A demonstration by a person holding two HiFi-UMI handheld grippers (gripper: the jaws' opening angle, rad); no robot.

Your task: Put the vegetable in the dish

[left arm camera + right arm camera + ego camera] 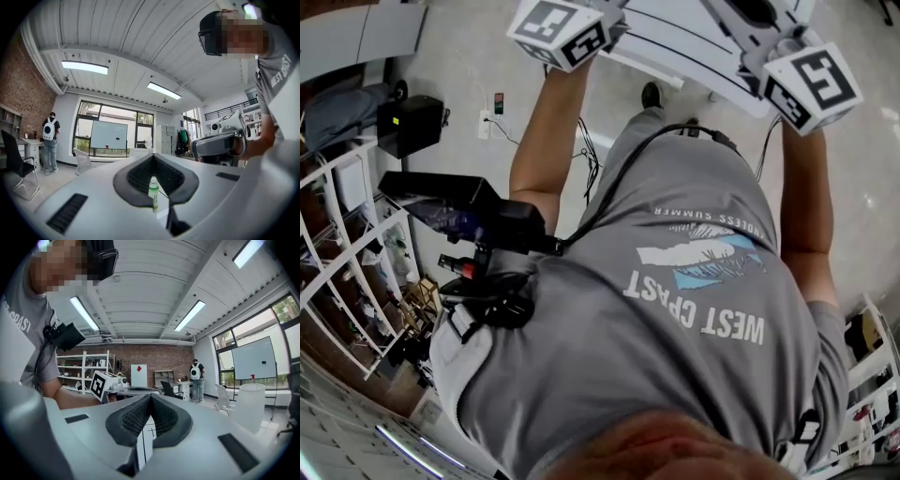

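Currently left gripper [153, 156] fingers closed, empty; right gripper [150, 397] fingers closed, empty.

We find neither the vegetable nor the dish in any view. The head view looks down on a grey shirt [694, 309], with only a strip of white tabletop [694, 37] at the top of the frame. The tongs of the left gripper [153, 158] and of the right gripper [150, 397] are closed together on nothing, and only a small green-labelled bottle [153, 190] shows beyond the left tips, low centre.
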